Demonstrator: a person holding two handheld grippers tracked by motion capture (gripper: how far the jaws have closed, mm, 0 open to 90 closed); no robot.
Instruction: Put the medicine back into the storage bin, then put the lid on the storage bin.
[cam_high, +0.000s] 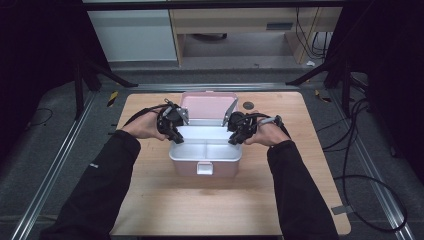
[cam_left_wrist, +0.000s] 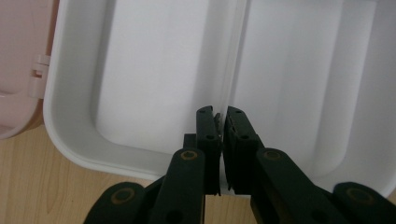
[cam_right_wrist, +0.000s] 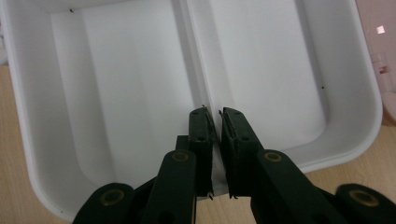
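Observation:
A pink box (cam_high: 186, 169) stands open in the middle of the wooden table, its lid (cam_high: 207, 106) tilted back. A white tray (cam_high: 175, 151) with two empty compartments rests in its top; whether it is lifted I cannot tell. My left gripper (cam_high: 173, 136) is at the tray's left end and my right gripper (cam_high: 235, 138) at its right end. In the left gripper view the jaws (cam_left_wrist: 223, 112) are shut on the tray's middle divider (cam_left_wrist: 236, 56). The right gripper (cam_right_wrist: 212, 112) pinches the same divider (cam_right_wrist: 194, 60) from the other end.
A white latch (cam_high: 204, 168) sits on the box front. A small dark round spot (cam_high: 248, 105) marks the table (cam_high: 210, 205) behind the right hand. Metal rails and loose cables (cam_high: 350, 150) run along the floor at both sides.

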